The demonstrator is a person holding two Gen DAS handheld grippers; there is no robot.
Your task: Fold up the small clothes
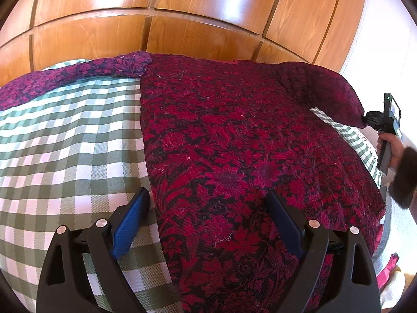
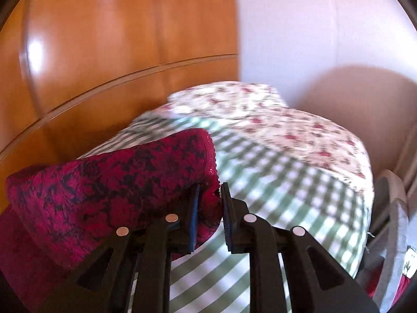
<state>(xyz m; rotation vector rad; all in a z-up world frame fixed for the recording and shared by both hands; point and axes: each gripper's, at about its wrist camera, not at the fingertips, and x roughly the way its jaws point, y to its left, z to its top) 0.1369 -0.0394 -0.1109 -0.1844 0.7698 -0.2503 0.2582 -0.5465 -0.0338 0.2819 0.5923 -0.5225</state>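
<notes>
Wood-panelled wardrobe doors (image 1: 182,34) back the green-checked surface (image 1: 65,135). Left tongs (image 1: 208,203) gape wide, holding nothing, poised over the near edge of the red floral garment (image 1: 234,130) spread flat there. Right tongs (image 2: 209,195) are clamped on the garment's far sleeve, lifted off the checks; a floral cloth (image 2: 286,130) lies beyond.

My left hand-held gripper (image 1: 208,200) sits wide open, angled downward; my right hand-held gripper (image 2: 210,195) is clamped on the red floral garment's (image 2: 104,182) sleeve edge.
</notes>
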